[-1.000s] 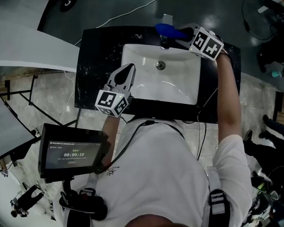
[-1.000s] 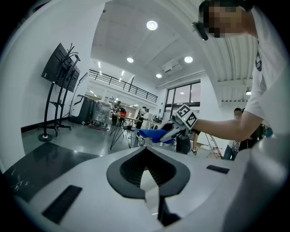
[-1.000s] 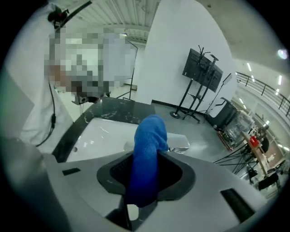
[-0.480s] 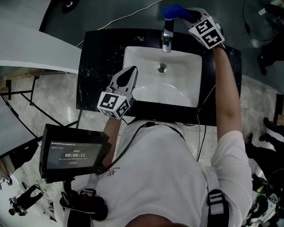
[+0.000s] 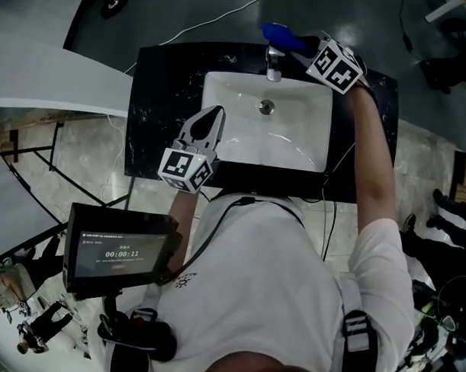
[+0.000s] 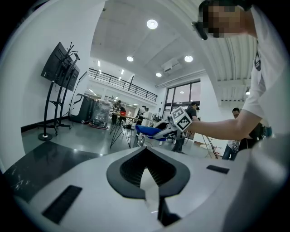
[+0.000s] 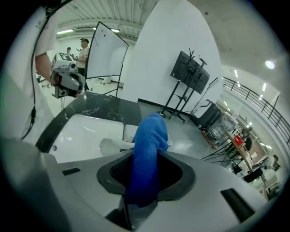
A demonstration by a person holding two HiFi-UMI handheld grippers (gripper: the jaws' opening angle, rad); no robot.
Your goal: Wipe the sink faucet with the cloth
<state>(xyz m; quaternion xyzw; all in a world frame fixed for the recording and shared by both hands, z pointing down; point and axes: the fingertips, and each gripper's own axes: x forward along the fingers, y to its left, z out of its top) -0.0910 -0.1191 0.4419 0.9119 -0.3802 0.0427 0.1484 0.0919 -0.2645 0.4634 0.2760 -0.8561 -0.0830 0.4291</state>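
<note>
At the back edge of the black tabletop (image 5: 163, 103): one faucet (image 5: 275, 65), one white sink (image 5: 234, 143) below it, one drain (image 5: 266, 107) in the basin.

Two tools in view.
- Right tool (image 5: 297, 46): jaws part open and clamped on the one blue cloth (image 5: 278, 32). The cloth is bunched into a roll and sticks out past the tips. Its free end sits right at the top of the faucet, on the side away from the person. Can't tell if cloth and faucet actually touch.
- Left tool (image 5: 211, 120): jaws fully closed, nothing between them. It hangs over the near left corner of the sink, close to level, well apart from faucet and cloth.

Off the tabletop, one screen (image 5: 120, 250) hangs at the person's left side with a timer showing. One light cable (image 5: 216, 19) runs across the grey floor behind the tabletop.
</note>
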